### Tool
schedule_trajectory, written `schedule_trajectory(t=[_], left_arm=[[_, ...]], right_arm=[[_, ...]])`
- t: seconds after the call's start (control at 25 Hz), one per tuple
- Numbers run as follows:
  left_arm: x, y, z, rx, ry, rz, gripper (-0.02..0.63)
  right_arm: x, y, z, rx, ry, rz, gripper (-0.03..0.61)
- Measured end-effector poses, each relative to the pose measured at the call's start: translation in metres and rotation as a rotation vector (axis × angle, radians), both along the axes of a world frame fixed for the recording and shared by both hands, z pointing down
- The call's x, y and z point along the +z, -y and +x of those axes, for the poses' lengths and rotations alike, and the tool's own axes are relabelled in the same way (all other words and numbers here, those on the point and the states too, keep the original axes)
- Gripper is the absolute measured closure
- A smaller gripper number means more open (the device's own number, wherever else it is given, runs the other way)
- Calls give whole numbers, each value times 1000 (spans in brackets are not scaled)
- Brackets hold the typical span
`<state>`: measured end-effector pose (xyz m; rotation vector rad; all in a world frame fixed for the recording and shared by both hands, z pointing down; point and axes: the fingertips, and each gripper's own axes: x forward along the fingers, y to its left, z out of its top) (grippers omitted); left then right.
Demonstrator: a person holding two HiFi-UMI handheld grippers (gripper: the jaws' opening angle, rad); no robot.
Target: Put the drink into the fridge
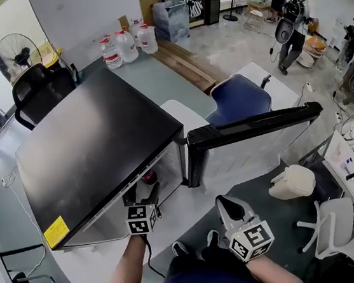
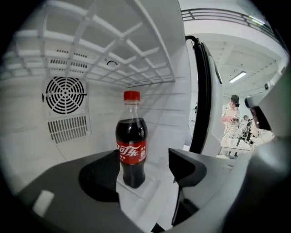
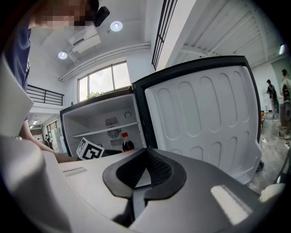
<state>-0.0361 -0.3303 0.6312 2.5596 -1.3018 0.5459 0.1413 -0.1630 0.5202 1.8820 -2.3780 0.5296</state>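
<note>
A cola bottle with a red cap and red label stands upright on the white floor of the open fridge. My left gripper is open at the fridge mouth, its jaws wide apart on either side of the bottle's lower half and not touching it. In the head view the left gripper reaches into the opening, and the bottle shows only as a red spot. My right gripper is shut on nothing, held back over my lap. From the right gripper I see the bottle inside.
The fridge door swings open to the right. A blue chair stands behind it, a white bin to its right. A black office chair and water jugs sit beyond the fridge. People work at the far right.
</note>
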Motion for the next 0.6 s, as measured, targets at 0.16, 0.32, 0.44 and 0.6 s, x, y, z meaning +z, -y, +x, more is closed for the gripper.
schedule_trajectory(t=[0.16, 0.32, 0.44, 0.6], left_arm=[[-17, -27, 8, 48, -20, 8, 296], [-36, -61, 16, 94, -48, 7, 298], [-50, -79, 17, 89, -86, 10, 298], [-64, -98, 11, 71, -143, 7, 298]], right_arm=[[-5, 5, -13, -45, 4, 12, 572], [-9, 6, -21, -71, 12, 14, 572], [-14, 9, -26, -97, 7, 28, 572], [-22, 12, -36, -131, 7, 54, 572]])
